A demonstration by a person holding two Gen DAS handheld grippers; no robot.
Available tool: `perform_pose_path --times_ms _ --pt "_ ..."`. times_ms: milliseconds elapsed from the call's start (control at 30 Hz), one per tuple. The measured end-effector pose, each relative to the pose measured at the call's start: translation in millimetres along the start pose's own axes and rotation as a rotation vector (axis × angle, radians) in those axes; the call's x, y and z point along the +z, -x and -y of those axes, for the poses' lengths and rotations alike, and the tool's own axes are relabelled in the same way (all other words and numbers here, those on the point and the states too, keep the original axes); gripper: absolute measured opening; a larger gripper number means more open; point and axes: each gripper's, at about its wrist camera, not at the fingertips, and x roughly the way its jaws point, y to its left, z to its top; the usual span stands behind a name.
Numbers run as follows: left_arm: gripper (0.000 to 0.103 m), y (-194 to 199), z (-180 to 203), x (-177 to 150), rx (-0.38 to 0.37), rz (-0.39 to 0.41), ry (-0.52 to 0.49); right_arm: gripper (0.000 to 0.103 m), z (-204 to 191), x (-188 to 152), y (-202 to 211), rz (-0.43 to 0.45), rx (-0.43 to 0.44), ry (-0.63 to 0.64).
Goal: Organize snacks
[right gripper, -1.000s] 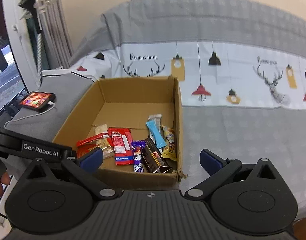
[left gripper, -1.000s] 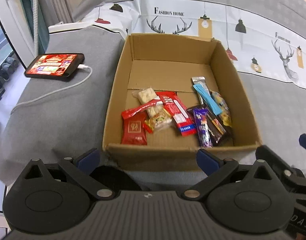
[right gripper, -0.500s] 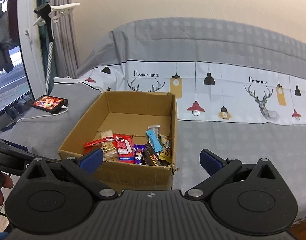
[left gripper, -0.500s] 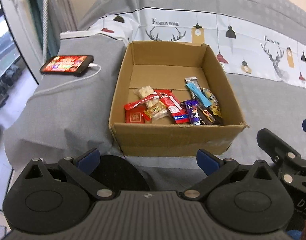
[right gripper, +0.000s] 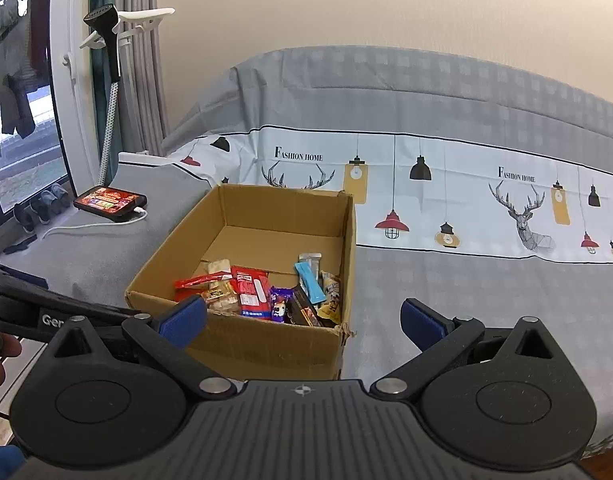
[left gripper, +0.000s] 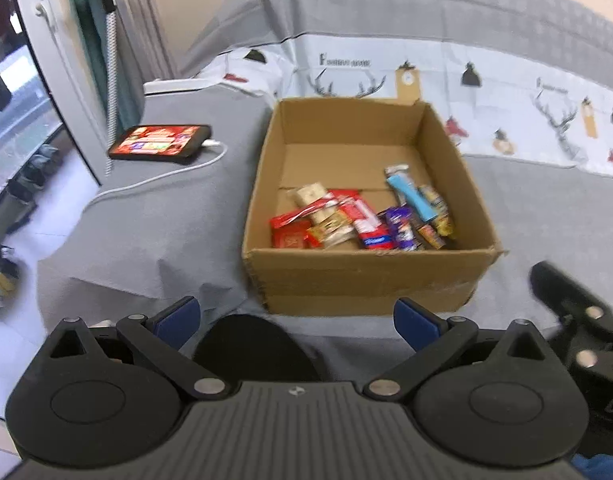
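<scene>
An open cardboard box stands on the grey bed cover; it also shows in the right wrist view. Several snack packets lie in its near half: red packets, a purple bar, a light blue bar. The same snacks show in the right wrist view. My left gripper is open and empty, in front of the box's near wall. My right gripper is open and empty, held back from the box's near right corner.
A phone with a lit screen lies left of the box, with a white cable trailing from it. A garment steamer stands by the window at left. The bed's edge drops to the floor at left.
Both grippers have pulled back and up from the box, so it looks smaller and farther. Both stay open and empty. The snacks in the box have not moved.
</scene>
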Motion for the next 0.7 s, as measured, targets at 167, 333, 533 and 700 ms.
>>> perform_pose_path --times_ms 167,333,533,700 --pt "0.103 -5.3 -1.1 -1.1 0.007 -0.045 0.000 0.102 -0.8 -0.4 0.2 0.001 -0.002 -0.003" --pt "0.103 -0.9 3.6 -0.6 -0.018 -0.033 -0.066 0.102 -1.3 -0.7 -0.3 -0.002 -0.004 -0.005" --pt "0.103 1.4 -3.0 -0.9 -0.053 -0.019 0.000 0.102 -1.4 -1.3 -0.1 -0.004 -0.003 -0.006" --pt "0.103 0.3 -5.6 0.4 -0.030 -0.020 0.017 0.102 -1.1 -0.9 -0.2 0.001 -0.002 -0.004"
